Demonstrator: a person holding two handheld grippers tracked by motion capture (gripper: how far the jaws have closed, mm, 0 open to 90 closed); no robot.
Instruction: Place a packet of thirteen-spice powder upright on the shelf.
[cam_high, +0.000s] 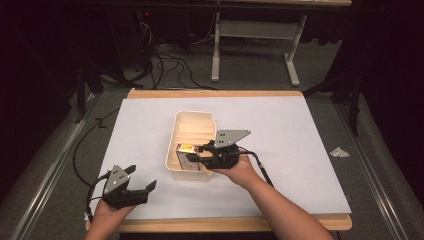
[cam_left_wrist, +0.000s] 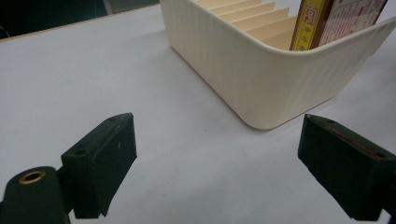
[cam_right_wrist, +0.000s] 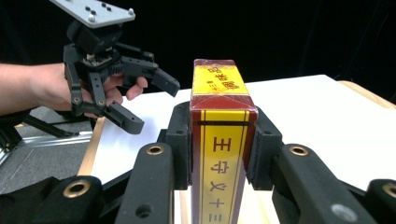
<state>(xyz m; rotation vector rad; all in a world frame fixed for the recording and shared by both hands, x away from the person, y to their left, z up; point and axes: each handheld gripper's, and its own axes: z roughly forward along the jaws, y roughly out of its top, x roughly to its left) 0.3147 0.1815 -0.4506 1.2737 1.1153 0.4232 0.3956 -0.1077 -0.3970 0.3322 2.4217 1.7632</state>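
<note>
The right gripper (cam_high: 196, 152) is clamping its jaws on a tall red and yellow box (cam_right_wrist: 219, 135), one black pad pressing on each narrow side. In the right gripper view the box is standing upright between the pads, its yellow top face and a yellow strip with red characters facing the camera. In the high view the box is sitting inside the cream bin (cam_high: 172, 145), at the end of the bin nearest the person, with the right gripper reaching in over the bin's right wall. The bin is a ribbed, round-cornered tray with ridges running across its floor; the rest of its length beyond the box is lying bare.

The left gripper (cam_high: 141, 179) is holding its jaws spread wide with nothing between them. It is hovering low over the tabletop (cam_high: 300, 150), to the left of the bin's near corner and apart from it. In the left gripper view the bin's near corner is lying ahead of the open jaws, with the box rising above the bin's rim at the upper right.

The bin is resting near the middle of the white tabletop. A crumpled scrap of paper (cam_high: 339, 152) is lying off the tabletop, well to the right of the bin.
</note>
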